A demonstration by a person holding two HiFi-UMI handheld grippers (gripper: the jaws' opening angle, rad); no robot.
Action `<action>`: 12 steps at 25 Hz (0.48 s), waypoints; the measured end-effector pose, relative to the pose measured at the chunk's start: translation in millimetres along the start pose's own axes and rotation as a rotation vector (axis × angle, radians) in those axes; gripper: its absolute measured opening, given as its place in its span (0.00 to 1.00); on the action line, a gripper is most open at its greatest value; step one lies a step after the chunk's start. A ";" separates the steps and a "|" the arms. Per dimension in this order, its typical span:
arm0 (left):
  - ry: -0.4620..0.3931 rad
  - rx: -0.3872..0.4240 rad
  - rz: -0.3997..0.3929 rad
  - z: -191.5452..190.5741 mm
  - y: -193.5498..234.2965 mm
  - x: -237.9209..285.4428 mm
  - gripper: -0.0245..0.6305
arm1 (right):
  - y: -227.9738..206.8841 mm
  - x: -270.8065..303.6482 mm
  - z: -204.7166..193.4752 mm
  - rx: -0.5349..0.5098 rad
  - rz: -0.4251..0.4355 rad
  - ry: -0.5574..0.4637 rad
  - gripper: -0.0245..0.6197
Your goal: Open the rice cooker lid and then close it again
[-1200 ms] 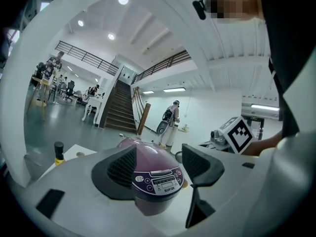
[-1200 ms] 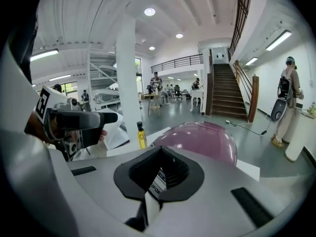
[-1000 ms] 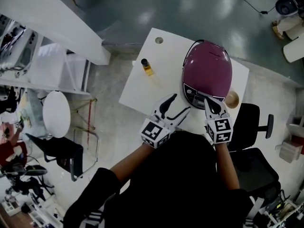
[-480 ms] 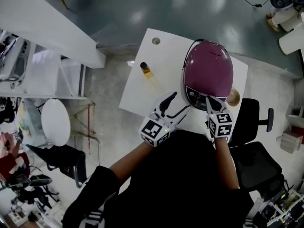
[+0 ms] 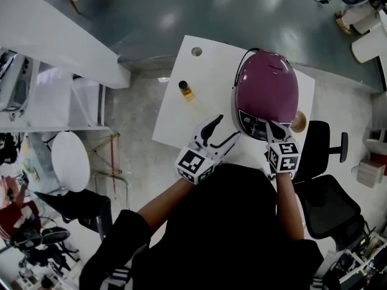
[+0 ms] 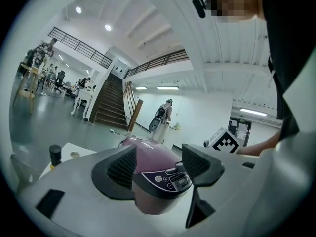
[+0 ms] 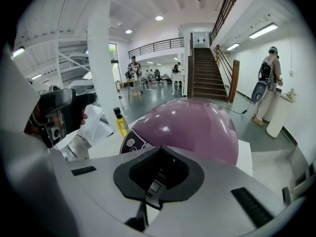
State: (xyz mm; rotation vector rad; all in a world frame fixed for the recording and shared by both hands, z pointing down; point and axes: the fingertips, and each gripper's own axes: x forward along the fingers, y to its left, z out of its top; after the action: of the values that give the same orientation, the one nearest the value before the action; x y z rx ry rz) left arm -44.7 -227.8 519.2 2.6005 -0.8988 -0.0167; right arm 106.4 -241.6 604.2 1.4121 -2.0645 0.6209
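The white worktop (image 5: 196, 110) lies bare at its near-left edge; a yellow bottle (image 5: 186, 89) stands well apart from the glossy, domed purple rice cooker (image 5: 266, 86) — lid down, filling the right side; the left hand-held gripper (image 5: 228, 129) gapes empty beside the cooker's front; the right hand-held gripper (image 5: 270, 126), jaws pressed together with nothing held, points at its front panel.

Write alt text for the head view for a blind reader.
Seen from above, a person at a white table points the shut right gripper at the front panel of a closed purple rice cooker. The open left gripper hovers beside it; a small yellow bottle stands further left.
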 end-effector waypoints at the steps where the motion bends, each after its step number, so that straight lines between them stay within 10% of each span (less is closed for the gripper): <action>1: -0.001 0.001 -0.003 0.6 1.1 0.0 0.44 | -0.2 -0.1 -0.2 0.006 -0.007 -0.001 0.04; 12: 0.019 0.000 -0.042 -3.4 3.6 4.7 0.44 | 4.9 2.0 -6.8 -0.100 -0.064 0.085 0.04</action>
State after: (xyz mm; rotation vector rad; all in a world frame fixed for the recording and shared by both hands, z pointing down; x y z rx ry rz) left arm -42.6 -232.0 524.1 2.6142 -0.8377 -0.0035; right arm 102.4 -236.9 610.2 1.3660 -1.9493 0.5347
